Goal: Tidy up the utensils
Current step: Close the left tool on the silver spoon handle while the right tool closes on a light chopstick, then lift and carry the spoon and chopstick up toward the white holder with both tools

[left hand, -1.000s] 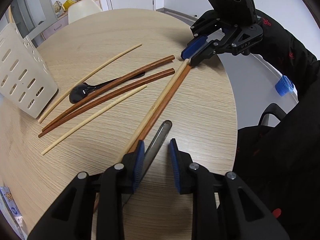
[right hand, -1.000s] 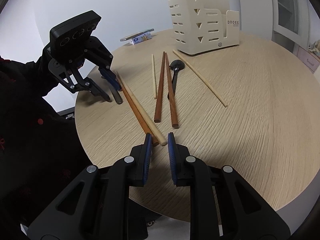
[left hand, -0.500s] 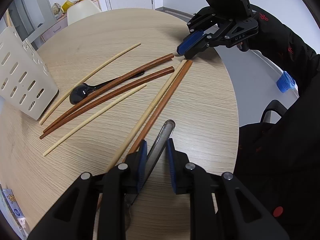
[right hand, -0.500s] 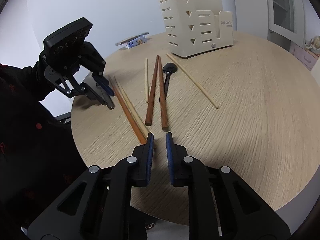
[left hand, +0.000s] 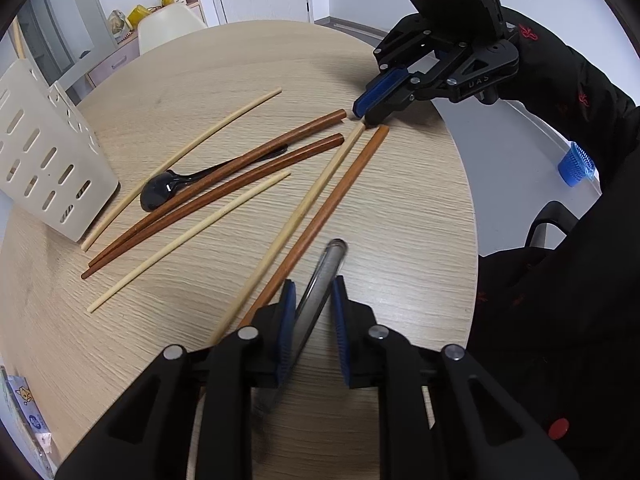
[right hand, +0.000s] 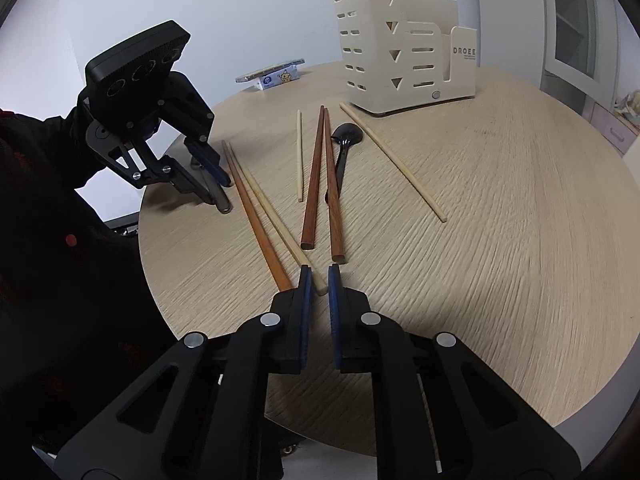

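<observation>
While its jaws have just been closing, the left gripper [left hand: 310,312] brackets the dull grey metal utensil handle [left hand: 320,280], pads not visibly pressing. Likewise narrowing, the right gripper [right hand: 317,280] straddles the pale wooden chopstick [right hand: 276,224], its end between the pads, beside the reddish-brown wooden chopstick [right hand: 256,216]. Both hands seem mid-pickup; next, a firm grip and a lift toward the cream slotted plastic utensil holder [right hand: 400,56]. All lies on the round light-wood table [right hand: 520,220], before white walls.
</observation>
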The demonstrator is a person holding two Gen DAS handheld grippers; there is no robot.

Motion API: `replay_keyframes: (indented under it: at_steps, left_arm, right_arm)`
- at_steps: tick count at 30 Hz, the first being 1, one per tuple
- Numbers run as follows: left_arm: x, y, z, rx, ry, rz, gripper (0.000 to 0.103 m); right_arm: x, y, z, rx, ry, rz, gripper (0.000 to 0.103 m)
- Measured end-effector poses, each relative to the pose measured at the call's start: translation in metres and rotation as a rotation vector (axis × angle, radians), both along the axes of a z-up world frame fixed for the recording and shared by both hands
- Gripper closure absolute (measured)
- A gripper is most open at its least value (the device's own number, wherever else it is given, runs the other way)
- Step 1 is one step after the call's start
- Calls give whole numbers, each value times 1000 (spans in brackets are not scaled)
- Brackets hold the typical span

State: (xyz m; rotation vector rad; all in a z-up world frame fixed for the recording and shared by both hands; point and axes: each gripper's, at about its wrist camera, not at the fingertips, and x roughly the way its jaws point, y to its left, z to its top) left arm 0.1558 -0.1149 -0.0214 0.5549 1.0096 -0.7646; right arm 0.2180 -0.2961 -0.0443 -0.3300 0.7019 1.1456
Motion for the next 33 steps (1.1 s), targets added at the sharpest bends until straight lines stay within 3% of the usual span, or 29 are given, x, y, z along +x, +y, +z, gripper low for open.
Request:
replay_keyframes:
  at_steps: [5, 9, 11, 19, 29, 33]
  left_arm:
    - [-8, -3, 0, 6, -30, 8, 92]
    - [-12, -1, 2, -14, -44, 20, 92]
    - [-12, 4, 9, -51, -64, 48, 92]
    - [-20, 33, 56, -244, -198, 174, 92]
    - [-24, 53, 91, -361, -302, 276, 92]
    - [-18, 69, 106, -422, -349, 356, 92]
  right_arm:
    - [-2, -4, -1, 36, 1, -3, 96]
    - [-5, -18, 11, 180, 9, -37, 97]
    - [-9, -22, 20, 257, 6, -54, 97]
    - [-24, -9, 59, 410, -73, -220, 97]
    - [-8, 13, 94, 547, -57, -453, 97]
    - [-9, 24, 107, 556, -123, -492, 97]
